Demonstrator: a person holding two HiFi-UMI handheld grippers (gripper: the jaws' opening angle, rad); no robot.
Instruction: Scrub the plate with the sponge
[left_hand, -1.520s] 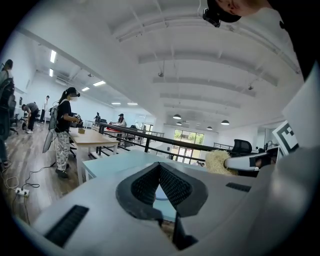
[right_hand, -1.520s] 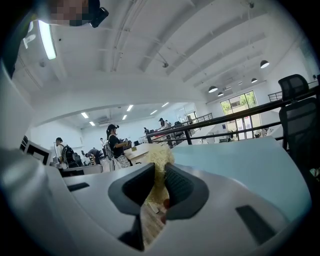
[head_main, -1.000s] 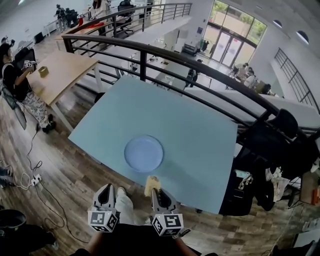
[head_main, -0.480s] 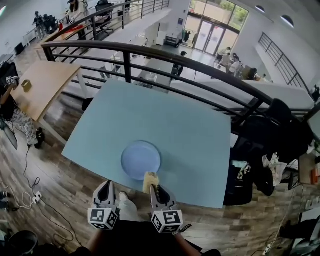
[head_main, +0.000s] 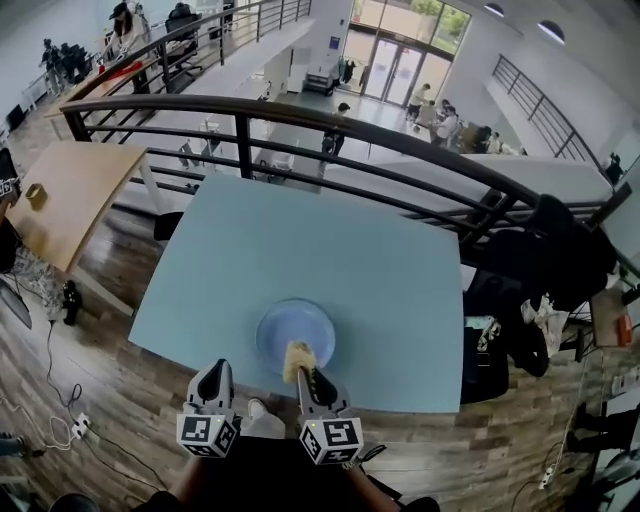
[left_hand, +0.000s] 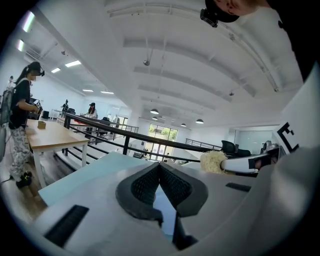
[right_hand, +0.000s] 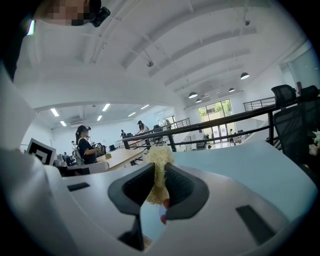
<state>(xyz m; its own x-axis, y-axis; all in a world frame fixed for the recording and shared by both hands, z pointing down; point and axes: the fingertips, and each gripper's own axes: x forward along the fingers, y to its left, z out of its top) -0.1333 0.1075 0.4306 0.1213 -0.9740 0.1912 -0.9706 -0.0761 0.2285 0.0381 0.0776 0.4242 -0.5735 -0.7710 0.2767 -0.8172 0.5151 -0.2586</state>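
Plate (head_main: 290, 322) is found on the blue table (head_main: 350, 250), close to its near edge. Sponge (head_main: 298, 356) is clamped in the jaws of the right gripper (head_main: 307, 382) and has been advanced within the last second from the table edge to the plate's near rim; contact is not confirmed. Left gripper (head_main: 213, 386) is held off the near edge, jaws pressed together on nothing. Scrubbing is judged imminent.

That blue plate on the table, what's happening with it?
A person holds a gripper in each hand. The right gripper is clamped on a yellow sponge, held at the near rim of the blue plate on the pale blue table. The left gripper is shut and empty, just off the table's near edge.
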